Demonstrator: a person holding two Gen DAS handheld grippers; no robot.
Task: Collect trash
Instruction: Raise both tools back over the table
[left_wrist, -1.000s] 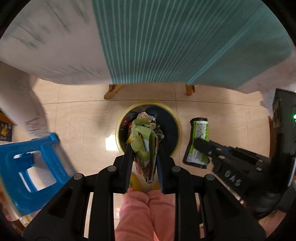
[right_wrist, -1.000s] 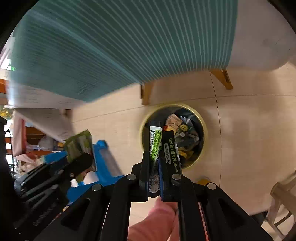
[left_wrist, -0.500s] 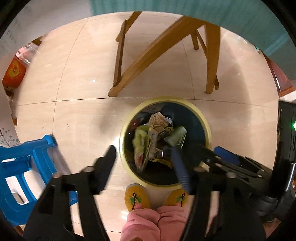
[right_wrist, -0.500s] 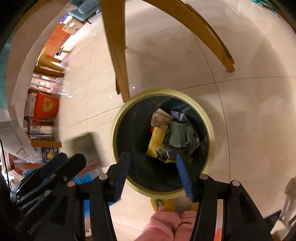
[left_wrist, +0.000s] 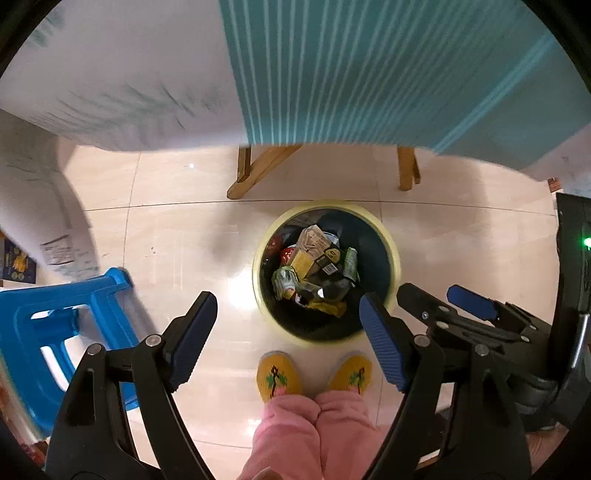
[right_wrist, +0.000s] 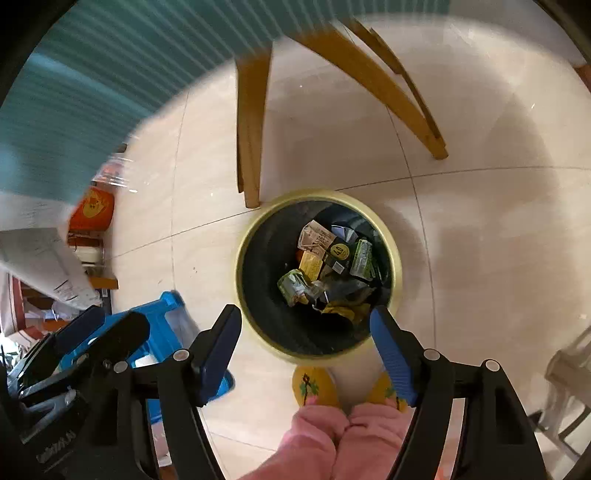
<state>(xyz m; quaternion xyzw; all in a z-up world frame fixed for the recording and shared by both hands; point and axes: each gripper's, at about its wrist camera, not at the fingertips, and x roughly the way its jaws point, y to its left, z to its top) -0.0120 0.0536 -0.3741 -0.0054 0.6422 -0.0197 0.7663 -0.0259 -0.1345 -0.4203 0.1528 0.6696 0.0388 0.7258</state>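
A round bin with a yellow rim (left_wrist: 394, 254) (right_wrist: 395, 251) stands on the tiled floor right below both grippers. Inside lie several wrappers: a green crumpled packet (left_wrist: 283, 279) (right_wrist: 292, 287), a black and green wrapper (left_wrist: 350, 261) (right_wrist: 362, 257) and a yellow pack (left_wrist: 301, 261) (right_wrist: 310, 264). My left gripper (left_wrist: 290, 306) hangs above the bin's near left side, its jaws opening wide with nothing between them. My right gripper (right_wrist: 306, 315) is over the bin's near edge, its jaws also opening and empty. The right gripper (left_wrist: 443, 295) shows at the right of the left wrist view.
A table with a teal striped cloth (left_wrist: 369, 74) (right_wrist: 92, 81) and wooden legs (left_wrist: 258, 170) (right_wrist: 251, 122) stands beyond the bin. A blue plastic stool (left_wrist: 55, 332) (right_wrist: 162, 332) is at the left. The person's yellow slippers (left_wrist: 279, 374) (right_wrist: 314, 384) and pink trouser legs (left_wrist: 314, 428) are just before the bin.
Both grippers have opened and let go of their wrappers, which now lie in the bin. Both cameras dipped toward the bin half a second ago and have pulled back up.
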